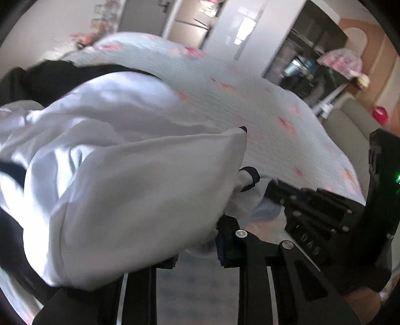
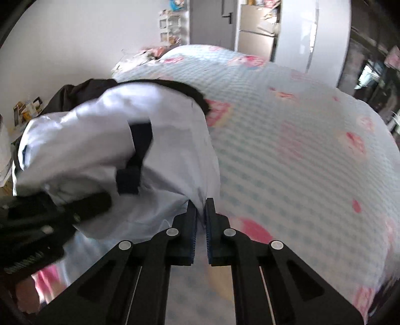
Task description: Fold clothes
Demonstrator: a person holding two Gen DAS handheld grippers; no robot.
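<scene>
Fold time: both my grippers, left (image 1: 200, 240) and right (image 2: 201, 220), are pinched tight on the white shirt (image 2: 160, 150), held bunched up over the bed's (image 2: 300, 162) left side, so next I'd guess lay it flat and smooth.

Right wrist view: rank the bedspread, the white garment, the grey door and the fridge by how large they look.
1. Bedspread, fills most of the view.
2. White garment, though nearness to the camera enlarges it.
3-4. Grey door and fridge look alike; both are far off and cut by the frame, so I won't rank them.
</scene>
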